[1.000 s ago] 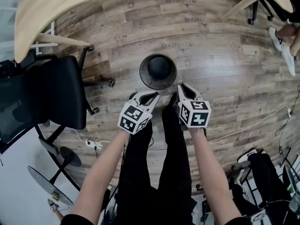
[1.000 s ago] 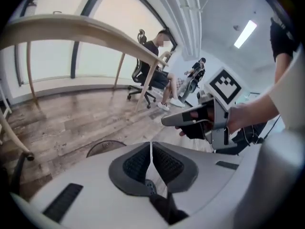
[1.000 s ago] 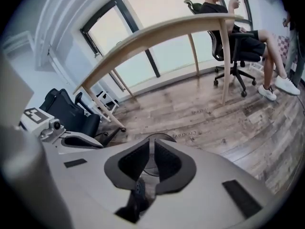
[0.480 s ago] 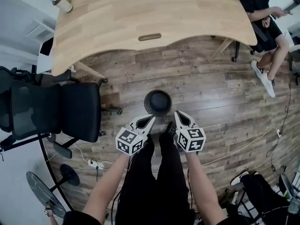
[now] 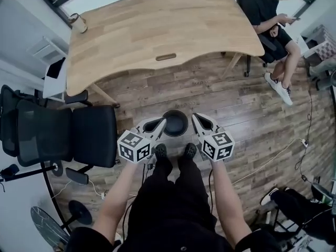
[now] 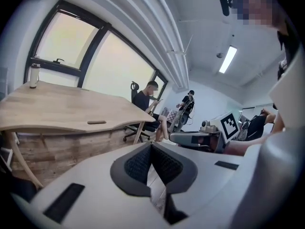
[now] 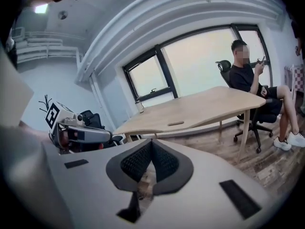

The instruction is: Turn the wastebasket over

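Sitting on floor [image 5: 236, 114] btw L gripper [image 5: 161, 123] & R gripper [image 5: 195, 117] (all fingers [image 6: 138, 163] pressed together, empty): wastebasket [image 5: 175, 123].

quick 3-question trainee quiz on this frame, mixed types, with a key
1. True or false: the left gripper is clamped on the wastebasket.
2. Where is the wastebasket? A: raised in the air. B: on the wood floor, just ahead of the person's shoes. C: on a shelf.
3. Fill in: in the head view, the black office chair is to the ____ of the wastebasket.

Key: 1 false, its jaws are shut with nothing between them. 2 B. 3 left.
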Available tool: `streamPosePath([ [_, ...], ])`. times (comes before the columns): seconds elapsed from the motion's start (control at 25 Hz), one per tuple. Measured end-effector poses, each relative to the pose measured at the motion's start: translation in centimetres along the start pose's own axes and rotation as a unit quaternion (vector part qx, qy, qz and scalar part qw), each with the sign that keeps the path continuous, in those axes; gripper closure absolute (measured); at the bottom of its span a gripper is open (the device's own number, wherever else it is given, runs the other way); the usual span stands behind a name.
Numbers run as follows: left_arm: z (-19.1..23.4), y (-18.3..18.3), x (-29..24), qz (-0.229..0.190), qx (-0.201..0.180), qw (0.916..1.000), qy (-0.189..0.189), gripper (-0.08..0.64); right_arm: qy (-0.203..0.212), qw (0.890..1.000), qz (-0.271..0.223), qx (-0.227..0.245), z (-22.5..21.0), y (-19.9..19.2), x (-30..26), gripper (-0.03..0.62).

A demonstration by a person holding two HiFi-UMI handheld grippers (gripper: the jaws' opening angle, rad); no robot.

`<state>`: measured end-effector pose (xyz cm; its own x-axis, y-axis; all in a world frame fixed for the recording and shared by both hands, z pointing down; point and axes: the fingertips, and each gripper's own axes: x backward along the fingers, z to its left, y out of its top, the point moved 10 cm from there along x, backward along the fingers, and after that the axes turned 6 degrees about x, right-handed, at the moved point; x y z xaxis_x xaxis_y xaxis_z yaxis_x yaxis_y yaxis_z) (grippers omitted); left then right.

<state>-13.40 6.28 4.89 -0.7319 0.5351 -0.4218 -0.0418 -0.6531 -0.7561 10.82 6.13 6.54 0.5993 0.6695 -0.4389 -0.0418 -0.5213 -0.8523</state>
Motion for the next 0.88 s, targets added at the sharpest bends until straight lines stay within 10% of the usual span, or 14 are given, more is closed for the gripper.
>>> streamPosePath([
  [0.88,1.9,8.7,4.3,-0.024,-0.072,0.9956,-0.055,0.546,-0.071,0.995,-0.044,0.05,5.3,6.5,2.1,0.561],
])
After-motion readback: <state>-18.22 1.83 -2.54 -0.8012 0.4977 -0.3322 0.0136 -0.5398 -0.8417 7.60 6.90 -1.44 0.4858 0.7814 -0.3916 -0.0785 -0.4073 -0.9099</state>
